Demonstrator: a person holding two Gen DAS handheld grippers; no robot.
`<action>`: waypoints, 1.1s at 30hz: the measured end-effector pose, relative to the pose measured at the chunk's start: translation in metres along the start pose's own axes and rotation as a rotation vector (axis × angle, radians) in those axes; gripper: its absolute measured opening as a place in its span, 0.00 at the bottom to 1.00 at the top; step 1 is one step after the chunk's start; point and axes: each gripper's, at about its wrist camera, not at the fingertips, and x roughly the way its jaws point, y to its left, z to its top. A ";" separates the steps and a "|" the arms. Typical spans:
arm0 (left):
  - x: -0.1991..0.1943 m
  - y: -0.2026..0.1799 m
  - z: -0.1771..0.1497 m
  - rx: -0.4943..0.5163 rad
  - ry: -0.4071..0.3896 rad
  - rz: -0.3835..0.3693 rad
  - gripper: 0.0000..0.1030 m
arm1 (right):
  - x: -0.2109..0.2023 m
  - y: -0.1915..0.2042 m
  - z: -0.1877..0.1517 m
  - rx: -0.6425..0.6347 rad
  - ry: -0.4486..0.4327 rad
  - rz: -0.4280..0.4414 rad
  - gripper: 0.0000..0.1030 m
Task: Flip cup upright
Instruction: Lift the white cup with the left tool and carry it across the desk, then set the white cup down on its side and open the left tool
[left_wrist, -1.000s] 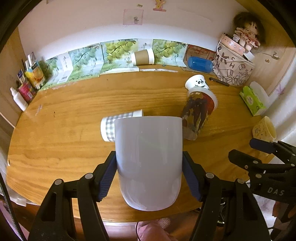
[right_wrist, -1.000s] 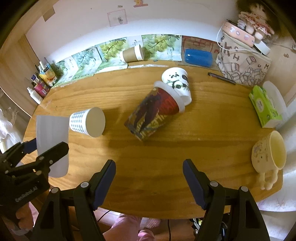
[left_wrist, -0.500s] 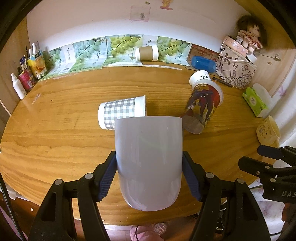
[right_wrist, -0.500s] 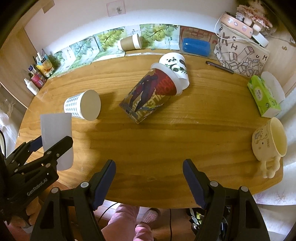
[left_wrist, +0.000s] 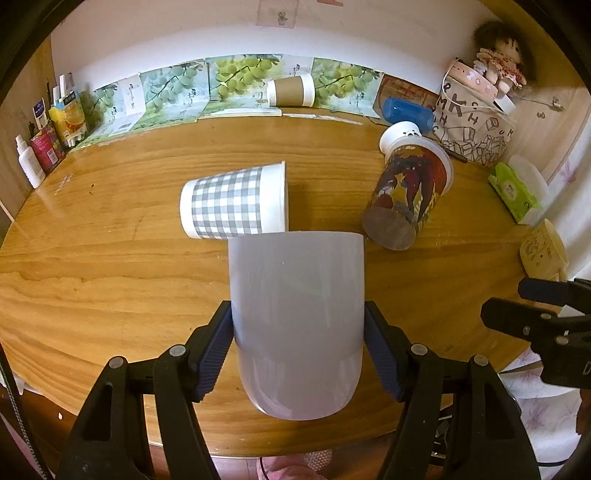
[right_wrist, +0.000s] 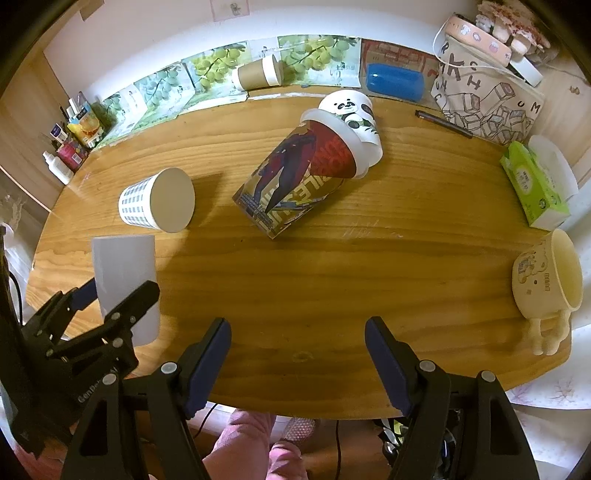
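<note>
My left gripper (left_wrist: 298, 347) is shut on a plain lilac-white cup (left_wrist: 295, 317), held by its sides above the table's near edge, its rounded base toward the camera. The same cup (right_wrist: 123, 275) and left gripper (right_wrist: 110, 295) show at the left of the right wrist view. My right gripper (right_wrist: 297, 354) is open and empty above the near edge; it also shows at the right of the left wrist view (left_wrist: 546, 314). A grey checked paper cup (left_wrist: 236, 201) lies on its side just beyond the held cup.
A tall printed cup (right_wrist: 299, 177) lies on its side mid-table with a panda cup (right_wrist: 351, 112) behind it. A cream mug (right_wrist: 546, 277) lies at the right edge. A brown paper cup (right_wrist: 256, 74), blue case (right_wrist: 393, 81), bag (right_wrist: 484, 99), tissue pack (right_wrist: 535, 184) and bottles (right_wrist: 70, 147) line the edges.
Both grippers have moved forward over the table. The checked cup and printed cup now sit closer in both views. The left gripper keeps its hold on the lilac cup.
</note>
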 end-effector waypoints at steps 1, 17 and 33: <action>0.001 -0.001 -0.001 0.004 0.001 0.002 0.70 | 0.001 0.000 0.000 0.002 0.001 0.001 0.73; 0.019 -0.001 -0.006 0.026 0.061 -0.017 0.70 | 0.009 0.002 0.005 0.029 0.008 0.004 0.73; 0.030 0.004 -0.001 0.019 0.154 -0.076 0.71 | 0.019 0.009 0.011 0.056 0.026 0.040 0.73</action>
